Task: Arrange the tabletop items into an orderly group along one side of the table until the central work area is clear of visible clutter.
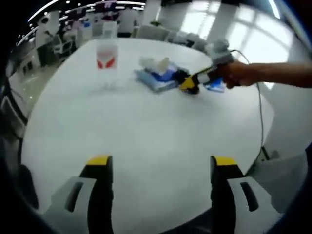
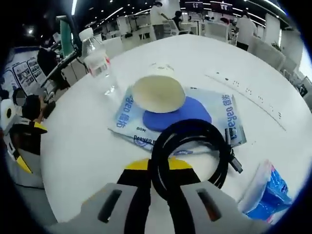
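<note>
Table (image 1: pixel 146 141): round, white; broad bare surface near the left gripper (image 1: pixel 162 168), clutter gathered toward the far side.

Left gripper: jaws spread wide, nothing between them, hovering over bare tabletop, well apart from every item.

Right gripper (image 2: pixel 161 168): jaws pinching a coiled black cable (image 2: pixel 187 146). The coil stands up out of the jaws, and its loop overhangs the near edge of the tissue pack. In the left gripper view the same gripper (image 1: pixel 195 82) reaches in from the right, held by a hand (image 1: pixel 239 73), at the cluster.

Tissue pack (image 2: pixel 219 114): flat, blue and white, long axis running across the right gripper view, directly ahead of the jaws. A paper cup (image 2: pixel 158 92) lies tipped on it, mouth toward the camera.

Water bottle (image 2: pixel 100 63): upright, clear, just beyond the pack's left end.

Small blue packet (image 2: pixel 270 187): right of the jaws, near the table edge.

Judgement: the right gripper is the nearer one; the cable's resting place lies just forward, beside the pack.
</note>
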A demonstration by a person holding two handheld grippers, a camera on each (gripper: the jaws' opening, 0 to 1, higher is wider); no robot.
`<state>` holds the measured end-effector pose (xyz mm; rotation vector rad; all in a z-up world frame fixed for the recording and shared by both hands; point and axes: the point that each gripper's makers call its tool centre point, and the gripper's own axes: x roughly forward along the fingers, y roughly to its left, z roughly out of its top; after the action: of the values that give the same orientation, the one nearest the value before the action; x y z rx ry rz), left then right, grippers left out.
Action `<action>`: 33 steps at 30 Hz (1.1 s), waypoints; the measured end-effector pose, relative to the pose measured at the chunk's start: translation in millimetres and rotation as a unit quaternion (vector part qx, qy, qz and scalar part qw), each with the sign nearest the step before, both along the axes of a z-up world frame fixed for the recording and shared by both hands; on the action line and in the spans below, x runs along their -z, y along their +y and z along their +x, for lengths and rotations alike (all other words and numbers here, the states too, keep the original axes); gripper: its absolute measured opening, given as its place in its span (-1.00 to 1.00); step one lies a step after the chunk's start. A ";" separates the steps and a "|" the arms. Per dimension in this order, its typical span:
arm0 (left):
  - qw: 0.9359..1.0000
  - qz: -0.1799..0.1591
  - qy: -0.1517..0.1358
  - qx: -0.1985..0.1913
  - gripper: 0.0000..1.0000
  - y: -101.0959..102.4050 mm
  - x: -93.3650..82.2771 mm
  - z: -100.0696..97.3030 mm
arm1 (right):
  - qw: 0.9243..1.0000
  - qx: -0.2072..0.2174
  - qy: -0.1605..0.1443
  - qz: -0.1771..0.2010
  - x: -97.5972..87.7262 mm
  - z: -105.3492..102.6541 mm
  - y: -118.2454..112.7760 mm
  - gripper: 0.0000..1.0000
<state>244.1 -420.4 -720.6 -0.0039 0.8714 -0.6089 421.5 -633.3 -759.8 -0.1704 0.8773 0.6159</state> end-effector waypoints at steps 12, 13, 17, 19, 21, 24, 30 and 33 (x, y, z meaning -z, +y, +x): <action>1.000 -0.008 -0.009 0.000 0.58 -3.1 -5.6 2.5 | 0.998 0.024 -0.043 0.026 -59.7 -15.8 3.0 -0.81; 1.000 -0.009 -0.010 0.001 0.58 -3.5 -6.7 2.3 | 0.998 0.026 -0.050 0.024 -66.2 -17.2 2.1 -0.81; 1.000 -0.010 -0.012 0.003 0.58 -4.3 -7.8 2.4 | 0.997 0.031 -0.065 0.021 -83.6 -23.0 -1.1 -0.81; 1.000 -0.012 -0.013 0.004 0.58 -4.9 -8.8 2.7 | 0.997 0.027 -0.074 0.014 -92.4 -27.8 -2.5 -0.81; 1.000 -0.013 -0.014 0.004 0.58 -5.2 -9.6 2.5 | 0.996 0.005 -0.086 -0.015 -97.4 -32.4 -6.4 -0.81; 1.000 -0.013 -0.015 0.006 0.58 -5.8 -10.0 2.4 | 0.995 -0.004 -0.095 -0.029 -104.0 -39.6 -10.0 -0.81; 1.000 -0.015 -0.016 0.009 0.58 -7.7 -11.3 1.2 | 0.994 -0.002 -0.097 -0.041 -110.0 -52.5 -22.9 -0.80; 1.000 -0.014 -0.017 0.010 0.58 -8.1 -11.6 1.3 | 0.995 0.001 -0.094 -0.045 -110.4 -59.2 -31.0 -0.80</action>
<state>245.3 -428.5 -709.0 -0.0098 0.8307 -0.6380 362.4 -664.3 -649.3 -0.3038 0.7221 0.5499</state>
